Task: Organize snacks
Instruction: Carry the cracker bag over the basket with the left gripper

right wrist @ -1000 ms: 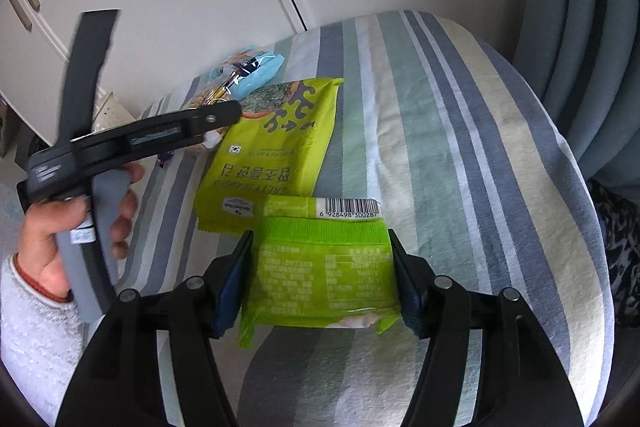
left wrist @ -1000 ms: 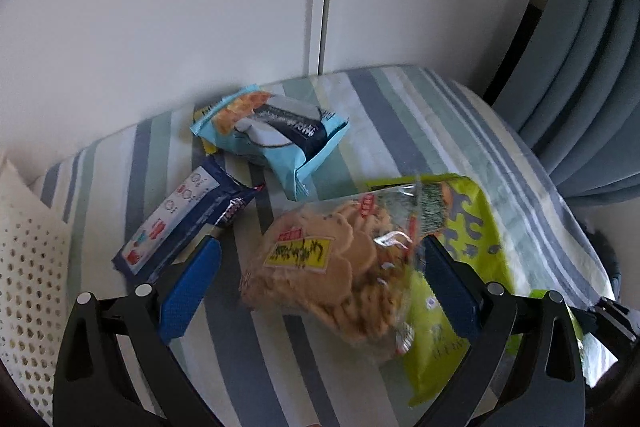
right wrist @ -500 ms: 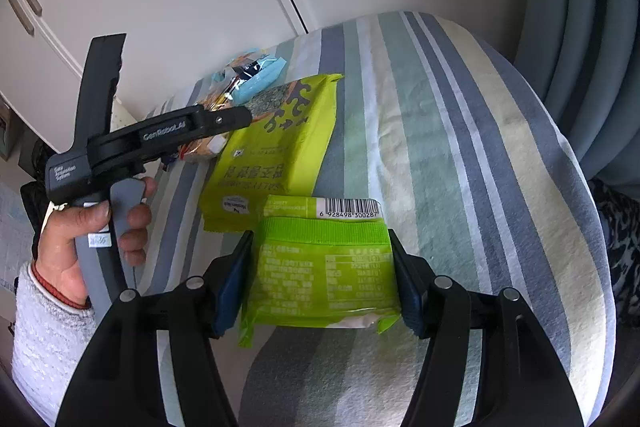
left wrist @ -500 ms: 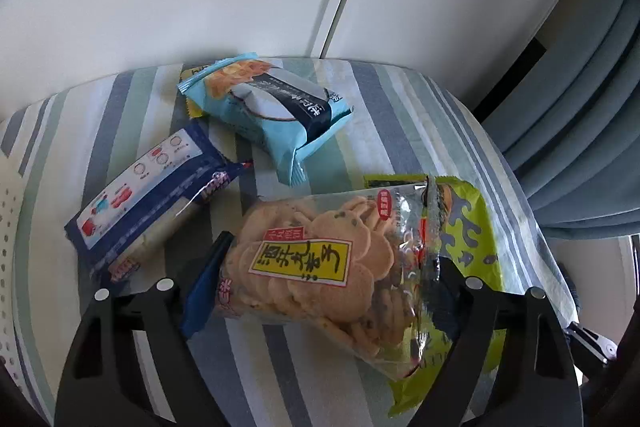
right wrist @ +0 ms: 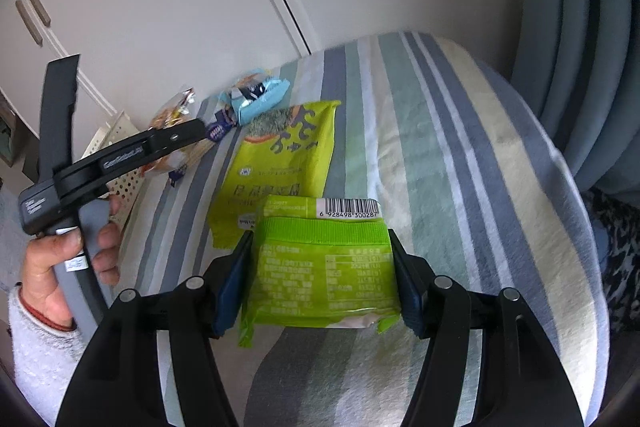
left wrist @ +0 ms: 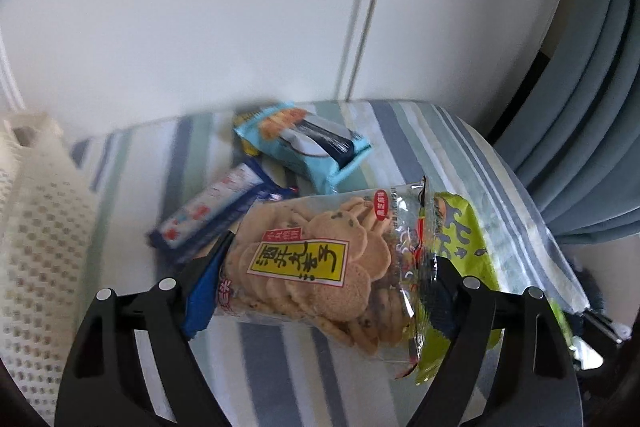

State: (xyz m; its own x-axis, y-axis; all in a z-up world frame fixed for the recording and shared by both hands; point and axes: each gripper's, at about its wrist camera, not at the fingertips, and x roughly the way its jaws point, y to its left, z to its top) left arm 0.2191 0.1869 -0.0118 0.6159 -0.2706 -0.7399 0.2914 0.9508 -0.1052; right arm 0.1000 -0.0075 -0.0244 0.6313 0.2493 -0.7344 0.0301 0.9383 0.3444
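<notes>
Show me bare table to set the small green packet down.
Free: the striped cloth right of the big green bag, toward the curtain. Crowded: the left, where the blue packs and white basket cluster.

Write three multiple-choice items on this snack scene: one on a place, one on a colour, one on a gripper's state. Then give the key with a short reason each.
1. Where does the perforated basket stand from the left wrist view?
A. Left of the snacks
B. Right of the snacks
C. Under the light blue packet

2. What colour is the packet in the right gripper?
A. Red
B. Bright green
C. Navy

3. What is the left gripper doing?
A. Open, nothing in it
B. Shut on the cracker bag
C. Shut on the basket

Key: 1 A, it fills the left edge. 2 B, green wrapper between the fingers. 3 B, the bag sits clamped above the striped cloth.
</notes>
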